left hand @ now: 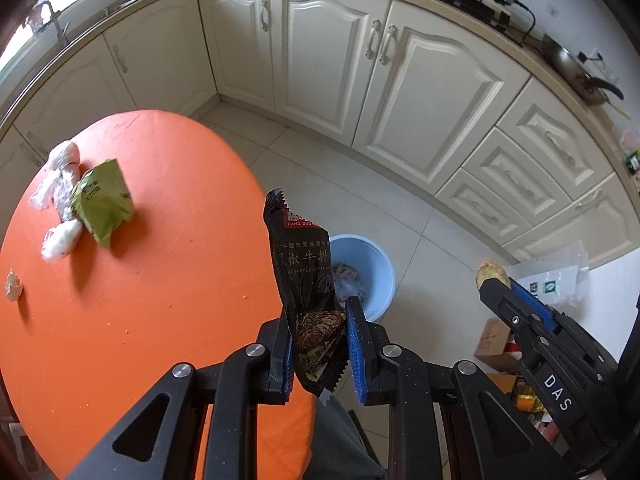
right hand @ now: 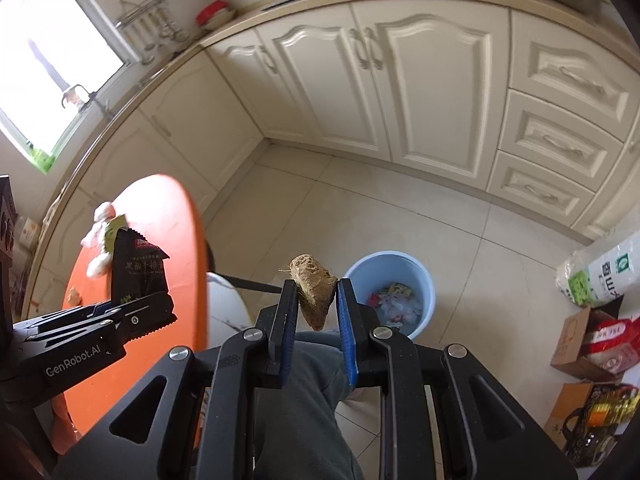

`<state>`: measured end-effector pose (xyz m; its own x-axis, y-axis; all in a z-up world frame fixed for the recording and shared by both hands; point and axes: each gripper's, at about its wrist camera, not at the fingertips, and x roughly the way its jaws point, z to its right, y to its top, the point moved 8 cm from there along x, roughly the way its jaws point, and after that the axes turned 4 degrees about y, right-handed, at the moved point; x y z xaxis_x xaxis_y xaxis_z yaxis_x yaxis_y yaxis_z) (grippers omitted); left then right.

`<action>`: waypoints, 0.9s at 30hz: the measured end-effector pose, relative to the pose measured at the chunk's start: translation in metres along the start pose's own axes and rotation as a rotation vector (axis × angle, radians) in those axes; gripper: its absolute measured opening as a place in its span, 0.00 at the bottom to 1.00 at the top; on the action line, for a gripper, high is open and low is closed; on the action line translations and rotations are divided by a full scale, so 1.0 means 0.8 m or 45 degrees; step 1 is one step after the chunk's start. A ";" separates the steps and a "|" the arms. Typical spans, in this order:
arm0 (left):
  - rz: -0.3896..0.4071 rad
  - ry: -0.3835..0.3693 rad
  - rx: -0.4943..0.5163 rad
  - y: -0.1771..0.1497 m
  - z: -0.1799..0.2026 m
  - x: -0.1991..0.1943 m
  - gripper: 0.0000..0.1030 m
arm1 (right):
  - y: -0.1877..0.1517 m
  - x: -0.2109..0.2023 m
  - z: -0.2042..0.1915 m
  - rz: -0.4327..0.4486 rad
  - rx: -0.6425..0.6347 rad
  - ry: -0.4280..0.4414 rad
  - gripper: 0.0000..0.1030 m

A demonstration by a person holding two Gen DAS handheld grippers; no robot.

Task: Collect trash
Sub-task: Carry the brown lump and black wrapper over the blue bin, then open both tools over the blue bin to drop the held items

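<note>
My left gripper (left hand: pixel 318 320) is shut on a black sauce wrapper (left hand: pixel 304 272), which stands up between its blue pads beside the edge of the orange table (left hand: pixel 160 280). My right gripper (right hand: pixel 316 296) is shut on a brown, fibrous food scrap (right hand: pixel 312 288). A light blue bin (right hand: pixel 390 280) with trash in it stands on the tiled floor just beyond both grippers; it shows behind the wrapper as the bin (left hand: pixel 368 276). A green packet (left hand: pixel 102 200), crumpled clear plastic (left hand: pixel 60 204) and a small beige scrap (left hand: pixel 13 285) lie on the table.
Cream cabinets (left hand: pixel 340 64) line the far walls under a counter with a stove and a pan. Boxes and bags (right hand: pixel 596 344) crowd the floor at the right. A person's grey trouser leg (right hand: pixel 304 400) is below the grippers. A white stool (right hand: pixel 226 312) stands by the table.
</note>
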<state>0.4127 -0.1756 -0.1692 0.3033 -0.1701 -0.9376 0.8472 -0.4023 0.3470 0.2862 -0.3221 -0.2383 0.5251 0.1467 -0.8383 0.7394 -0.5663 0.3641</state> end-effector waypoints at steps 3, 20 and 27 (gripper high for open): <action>-0.021 0.002 0.050 0.020 0.027 0.024 0.18 | 0.006 -0.002 0.029 0.007 0.047 -0.025 0.19; -0.050 0.143 0.176 0.089 0.107 0.117 0.59 | 0.021 0.032 0.117 -0.045 0.219 -0.113 0.19; -0.070 0.179 0.137 0.091 0.081 0.120 0.59 | 0.032 0.054 0.096 -0.077 0.185 -0.058 0.22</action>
<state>0.4752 -0.2794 -0.2326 0.3224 -0.0212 -0.9464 0.8147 -0.5028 0.2888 0.2954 -0.3927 -0.2961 0.4596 0.1491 -0.8755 0.6988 -0.6692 0.2529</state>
